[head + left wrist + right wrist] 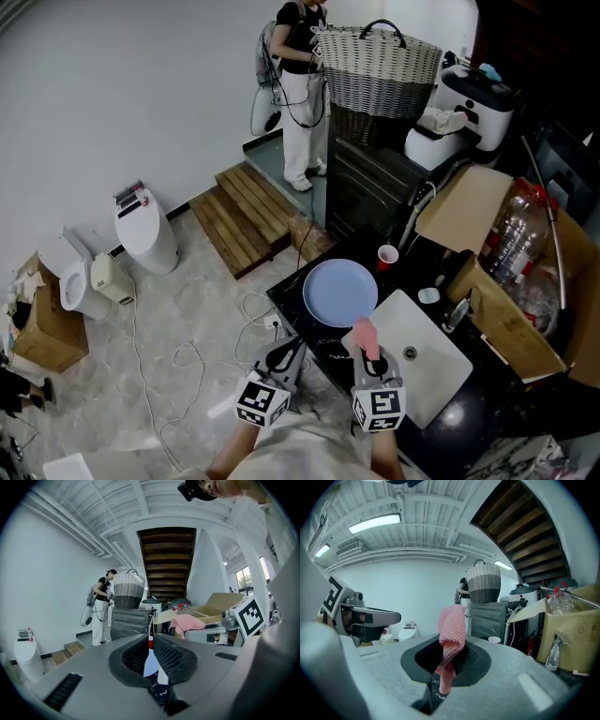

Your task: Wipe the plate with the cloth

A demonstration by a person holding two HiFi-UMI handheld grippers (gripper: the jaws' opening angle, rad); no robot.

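A pale blue plate (339, 292) lies flat on the black countertop (305, 339). A pink cloth (364, 337) stands up from my right gripper (368, 354), which is shut on it just in front of the plate's near rim. In the right gripper view the cloth (452, 630) pokes up between the jaws. My left gripper (284, 356) hovers at the counter's near-left edge, short of the plate; its jaws stand a narrow gap apart with nothing between them. Through that gap in the left gripper view (148, 641) part of the plate (150, 663) shows.
A white sink (427, 361) lies right of the plate and a red cup (387, 255) just behind it. A cardboard box (511, 281) with plastic bottles fills the right. A wicker basket (379, 67) sits on a dark cabinet; a person (298, 84) stands beside it. Cables trail across the floor (202, 361).
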